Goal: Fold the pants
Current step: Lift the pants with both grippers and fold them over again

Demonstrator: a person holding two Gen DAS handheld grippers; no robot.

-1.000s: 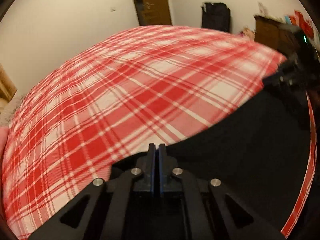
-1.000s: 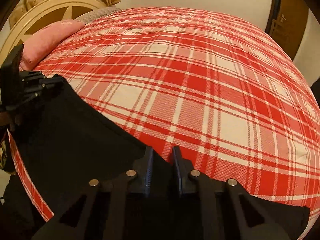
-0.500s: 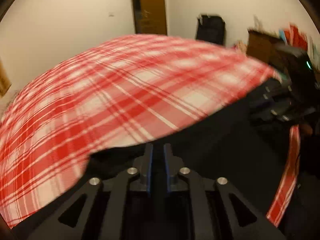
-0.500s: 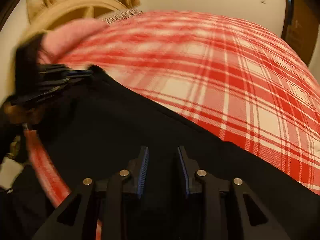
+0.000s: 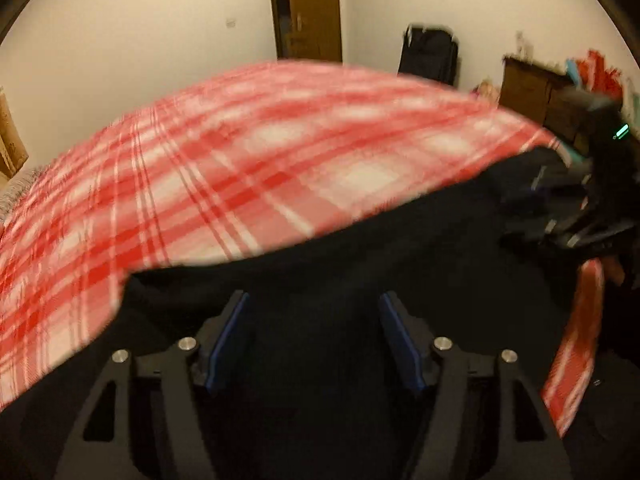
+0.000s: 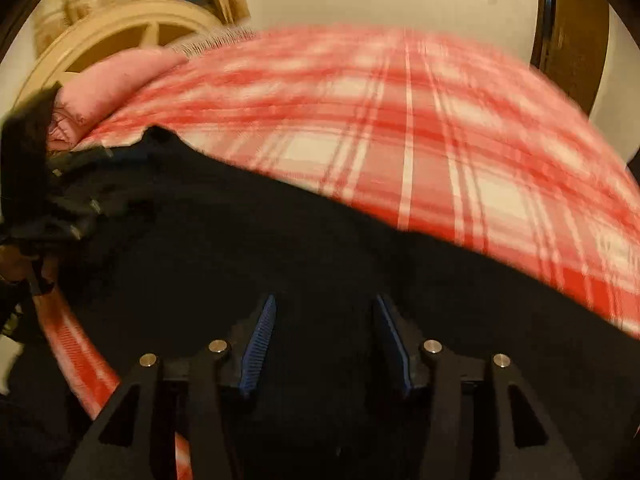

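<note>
Both grippers have their fingers spread wide with nothing pinched between them — the left gripper (image 5: 314,336) and the right gripper (image 6: 324,340) each sit low over the black pants (image 5: 360,264), whose folds and seams are lost in one dark mass. The pants lie along the near edge of the bed on a red-and-white plaid bedspread (image 6: 400,140), motion-blurred in both views. Farther off are a pink pillow (image 6: 116,76) against a cream headboard (image 6: 100,36), a wooden door (image 5: 308,12), a dark bag (image 5: 432,54) and a brown cabinet (image 5: 528,88) — its contents indistinct.
</note>
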